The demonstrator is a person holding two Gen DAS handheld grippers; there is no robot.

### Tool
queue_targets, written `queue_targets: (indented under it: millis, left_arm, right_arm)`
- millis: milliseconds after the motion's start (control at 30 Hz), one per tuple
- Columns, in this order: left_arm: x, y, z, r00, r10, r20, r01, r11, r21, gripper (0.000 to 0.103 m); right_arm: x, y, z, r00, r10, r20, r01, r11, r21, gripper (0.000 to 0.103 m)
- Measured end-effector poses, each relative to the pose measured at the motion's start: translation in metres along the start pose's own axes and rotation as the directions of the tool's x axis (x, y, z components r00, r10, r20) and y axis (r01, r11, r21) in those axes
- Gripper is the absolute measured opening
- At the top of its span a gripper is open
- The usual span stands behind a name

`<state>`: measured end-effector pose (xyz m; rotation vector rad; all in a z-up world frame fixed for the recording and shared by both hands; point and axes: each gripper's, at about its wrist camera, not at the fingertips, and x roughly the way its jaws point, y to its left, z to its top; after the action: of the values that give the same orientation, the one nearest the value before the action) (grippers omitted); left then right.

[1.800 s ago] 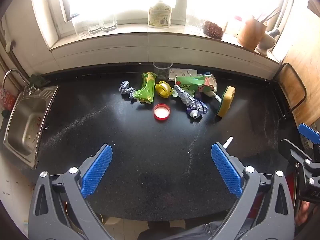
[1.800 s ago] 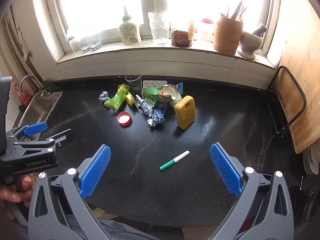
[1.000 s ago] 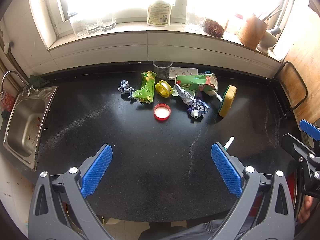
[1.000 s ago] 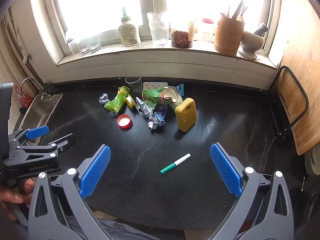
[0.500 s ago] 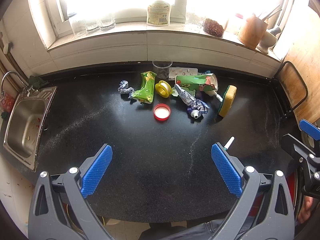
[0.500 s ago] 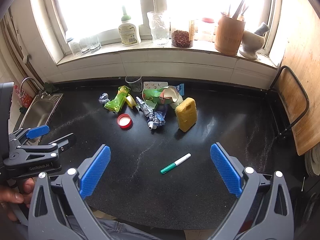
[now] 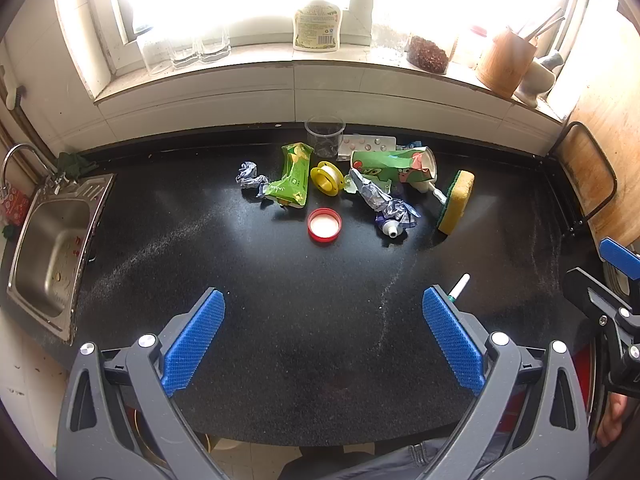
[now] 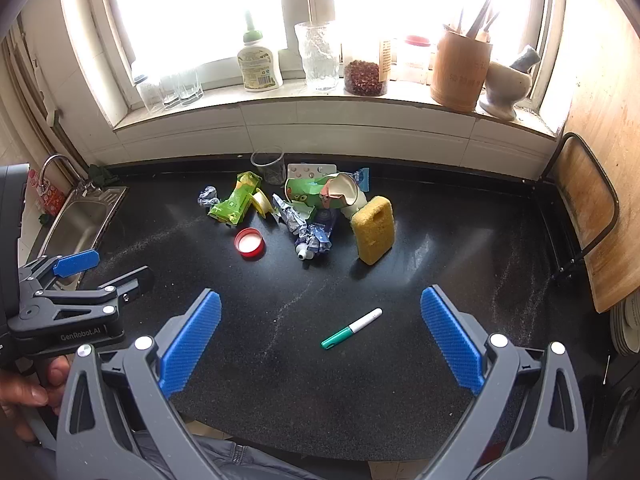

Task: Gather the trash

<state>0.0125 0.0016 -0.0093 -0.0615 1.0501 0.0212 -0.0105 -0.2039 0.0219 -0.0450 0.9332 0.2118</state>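
Note:
Trash lies in a cluster at the back of the black counter (image 7: 280, 280): a green pouch (image 7: 294, 174), a crumpled wrapper (image 7: 250, 174), a yellow tape spool (image 7: 327, 176), a red lid (image 7: 324, 225), a squeezed tube (image 7: 386, 204), a green paper cup (image 7: 394, 166) and a blister pack (image 7: 368, 144). They also show in the right wrist view, with the lid (image 8: 249, 242) and cup (image 8: 320, 192). My left gripper (image 7: 322, 340) is open and empty above the counter's near part. My right gripper (image 8: 320, 338) is open and empty above a green-capped marker (image 8: 352, 328).
A yellow sponge (image 8: 373, 229) stands right of the trash. A clear plastic cup (image 7: 325, 136) sits at the back. A steel sink (image 7: 52, 240) is at the left. Jars, a bottle and a utensil holder (image 8: 460, 68) line the windowsill. A wooden board (image 8: 588, 200) leans at the right.
Both grippers have stayed open and nearly still; the views have shifted only slightly. Nothing on the counter has moved.

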Motion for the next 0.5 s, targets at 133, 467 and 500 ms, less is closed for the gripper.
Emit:
queue_targets:
  millis: [133, 467, 500]
  left_arm:
    - [0.0002, -0.0003, 0.0002, 1.0, 0.001, 0.0, -0.001, 1.0, 0.0, 0.097]
    - [0.005, -0.0008, 0.0028, 1.0, 0.001, -0.006, -0.001, 1.0, -0.005, 0.097]
    - [0.0062, -0.0009, 0.0035, 1.0, 0.0, -0.009, 0.0, 1.0, -0.006, 0.097]
  right_arm:
    - [-0.0001, -0.0002, -0.0002, 1.0, 0.0, 0.001, 0.0, 1.0, -0.001, 0.097]
    - [0.0047, -0.0016, -0.0004, 1.0, 0.016, -0.005, -0.016, 1.0, -0.003, 0.097]
    - [0.0053, -0.0028, -0.0002, 1.0, 0.016, -0.006, -0.016, 1.0, -0.005, 0.097]
